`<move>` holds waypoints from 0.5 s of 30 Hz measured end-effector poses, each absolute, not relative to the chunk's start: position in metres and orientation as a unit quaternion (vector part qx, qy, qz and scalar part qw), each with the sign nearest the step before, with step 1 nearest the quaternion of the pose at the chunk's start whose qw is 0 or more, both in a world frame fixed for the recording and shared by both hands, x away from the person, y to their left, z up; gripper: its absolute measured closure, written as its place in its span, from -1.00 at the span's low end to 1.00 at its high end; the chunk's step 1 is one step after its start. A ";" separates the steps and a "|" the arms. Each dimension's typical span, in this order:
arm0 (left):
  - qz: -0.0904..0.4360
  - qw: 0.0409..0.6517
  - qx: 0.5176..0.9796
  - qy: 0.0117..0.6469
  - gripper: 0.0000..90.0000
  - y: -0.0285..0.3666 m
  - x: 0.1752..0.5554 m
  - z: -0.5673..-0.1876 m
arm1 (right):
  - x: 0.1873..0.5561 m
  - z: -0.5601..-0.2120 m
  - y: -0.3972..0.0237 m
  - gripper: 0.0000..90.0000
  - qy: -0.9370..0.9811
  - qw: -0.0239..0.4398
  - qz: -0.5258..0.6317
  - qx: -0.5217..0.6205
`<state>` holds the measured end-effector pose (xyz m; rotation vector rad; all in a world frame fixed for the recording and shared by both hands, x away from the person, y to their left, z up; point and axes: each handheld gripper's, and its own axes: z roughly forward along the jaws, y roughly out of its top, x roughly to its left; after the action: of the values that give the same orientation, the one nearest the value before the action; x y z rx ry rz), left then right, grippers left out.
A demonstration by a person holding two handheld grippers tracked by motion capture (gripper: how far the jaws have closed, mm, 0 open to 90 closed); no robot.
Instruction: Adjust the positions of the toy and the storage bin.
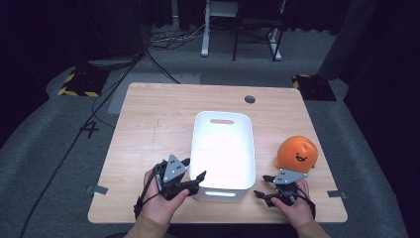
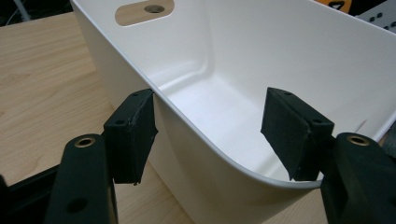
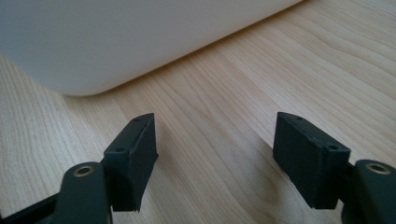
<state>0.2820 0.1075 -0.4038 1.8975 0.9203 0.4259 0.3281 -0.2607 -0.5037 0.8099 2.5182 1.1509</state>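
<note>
Reaching in from the near edge of the table (image 1: 148, 106), you are keeping both forearms low and close together, each hand wrapped around its tool. Your left hand (image 1: 159, 201) is angling the left gripper (image 1: 194, 177) toward the near left corner of the white bin (image 1: 223, 148), its jaws pointing inward across the rim. In the left gripper view the jaws are straddling that corner wall, one pad outside against the rim edge and the other hanging inside the bin clear of the wall, so they are spread and pinching nothing. Your right hand (image 1: 292, 203) is holding the right gripper (image 1: 261, 186) just off the bin's near right corner, jaws aimed leftward toward it; in the right gripper view they are standing released, with bare wood between them and the bin's rounded corner ahead, apart from the pads. The bin is sitting lengthwise in the middle of the table, its handle slot at the far end. The orange smiling ball (image 1: 296, 152) is resting just beyond your right hand, beside the bin's right wall.
</note>
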 end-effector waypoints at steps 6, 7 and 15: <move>0.166 0.482 0.778 0.368 -0.29 0.098 0.272 -0.405 | 0.328 -0.503 -0.260 -0.31 0.862 0.123 0.401 0.286; 0.166 0.482 0.778 0.368 -0.29 0.098 0.272 -0.405 | 0.328 -0.503 -0.260 -0.31 0.862 0.123 0.401 0.286; 0.163 0.477 0.782 0.365 -0.39 0.087 0.259 -0.405 | 0.328 -0.504 -0.260 -0.31 0.862 0.125 0.402 0.282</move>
<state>0.2590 0.0873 -0.4048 1.9108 0.8920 0.3993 0.3281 -0.2602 -0.5036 0.8228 2.5108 1.1712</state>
